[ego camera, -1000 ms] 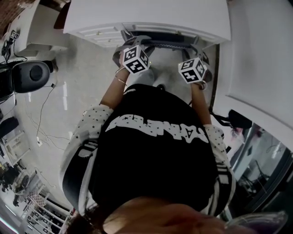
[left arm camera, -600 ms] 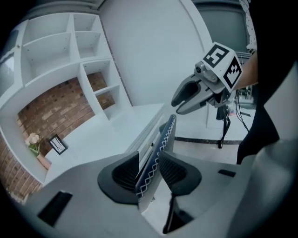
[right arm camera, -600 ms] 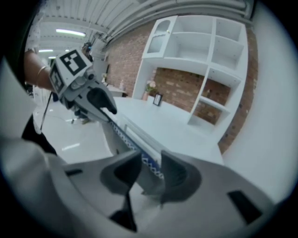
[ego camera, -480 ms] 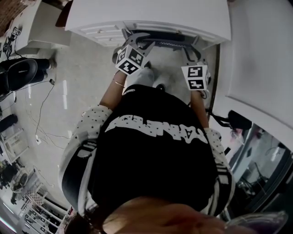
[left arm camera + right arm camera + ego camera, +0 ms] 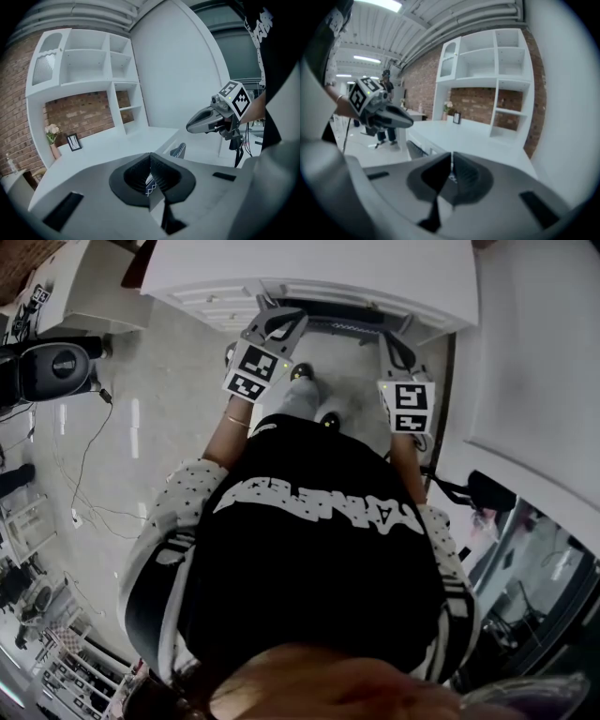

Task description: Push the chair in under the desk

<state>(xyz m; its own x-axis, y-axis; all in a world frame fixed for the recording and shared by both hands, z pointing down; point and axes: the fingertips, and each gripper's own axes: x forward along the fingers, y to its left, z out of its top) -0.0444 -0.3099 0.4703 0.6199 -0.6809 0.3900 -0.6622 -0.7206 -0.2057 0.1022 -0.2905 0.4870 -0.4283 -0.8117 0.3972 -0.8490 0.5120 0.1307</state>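
My left claw (image 5: 150, 164) is closed, and the stitched edge of the chair (image 5: 178, 150) shows between its pads, so I read it as pinched on the left end of the chair's back. My right claw (image 5: 451, 165) is closed too, on the right end as far as I can tell; what sits between its pads is blurred. In the head view the chair's back lies just at the front edge of the desk (image 5: 309, 277), with the seat hidden beneath. I judge the push nearly done: a last nudge, if any, then letting go.
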